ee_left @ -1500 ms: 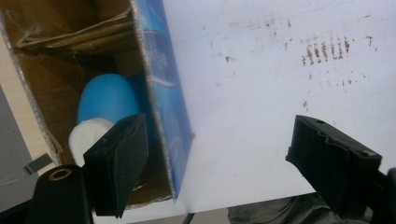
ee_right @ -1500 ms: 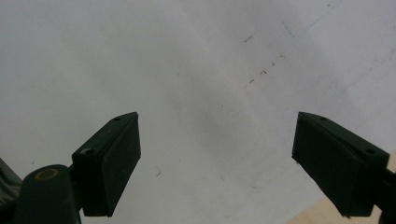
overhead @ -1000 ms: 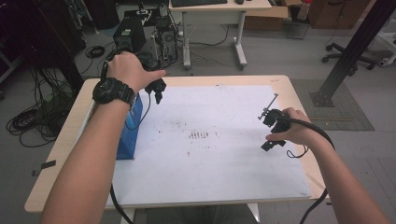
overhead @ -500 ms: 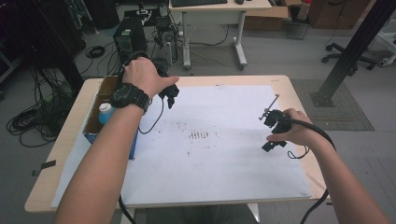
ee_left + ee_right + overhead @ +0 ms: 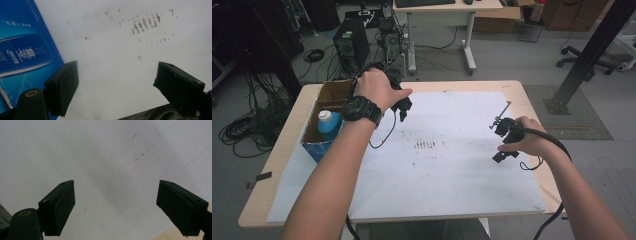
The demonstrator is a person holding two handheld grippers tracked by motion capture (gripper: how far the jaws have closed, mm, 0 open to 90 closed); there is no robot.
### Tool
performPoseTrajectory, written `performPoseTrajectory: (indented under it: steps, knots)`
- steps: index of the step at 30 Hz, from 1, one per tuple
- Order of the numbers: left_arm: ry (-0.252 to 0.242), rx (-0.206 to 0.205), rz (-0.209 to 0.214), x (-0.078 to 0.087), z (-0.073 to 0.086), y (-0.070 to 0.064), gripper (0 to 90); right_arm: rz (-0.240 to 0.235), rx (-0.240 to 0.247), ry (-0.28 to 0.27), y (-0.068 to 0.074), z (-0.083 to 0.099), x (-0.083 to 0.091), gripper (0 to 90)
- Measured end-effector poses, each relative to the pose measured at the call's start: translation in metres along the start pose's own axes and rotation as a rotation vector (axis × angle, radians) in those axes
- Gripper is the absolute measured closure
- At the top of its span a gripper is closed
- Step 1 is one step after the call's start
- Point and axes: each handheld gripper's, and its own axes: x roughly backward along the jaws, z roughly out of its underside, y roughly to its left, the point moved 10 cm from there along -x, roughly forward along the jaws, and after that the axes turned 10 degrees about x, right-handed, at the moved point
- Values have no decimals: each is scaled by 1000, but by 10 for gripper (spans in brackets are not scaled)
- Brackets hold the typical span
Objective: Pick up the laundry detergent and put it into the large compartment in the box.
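Standing at the left edge of the table, the blue cardboard box (image 5: pixel 319 131) is open at the top and holds a blue bottle (image 5: pixel 328 125) with a white cap, upright inside it; the rest of the inside is brown and looks empty, but part of it is hidden by the forearm. The left gripper (image 5: pixel 402 107) hangs just to the right of the box, above the white sheet (image 5: pixel 447 175), and in the left gripper view (image 5: pixel 116 82) its jaws are spread wide with nothing between them, the printed blue side of the box close beside one jaw. The right gripper (image 5: pixel 504 142) is well apart, near the right edge of the sheet, and its jaws are also spread wide and empty in the right gripper view (image 5: pixel 116 205). The sheet covers most of the wooden table (image 5: pixel 272 190) and has small brown marks (image 5: pixel 427 145) near its middle. Behind the table there are a computer tower (image 5: pixel 349 45), cables on the grey floor and a second desk (image 5: pixel 447 10). The text on the box is too blurred to read.
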Motion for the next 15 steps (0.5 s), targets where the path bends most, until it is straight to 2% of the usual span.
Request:
performPoseTrajectory:
  steps: [3,6,15]
  knots:
    - [7,-3,16,-6,-1,-6,193,-2,-3,2,-2,1,-1,154]
    - [13,-12,14,-12,-1,-10,193,0,-2,2,-3,2,-1,154]
    - [29,-18,14,-20,4,-12,194,-1,3,-5,-2,0,-1,155]
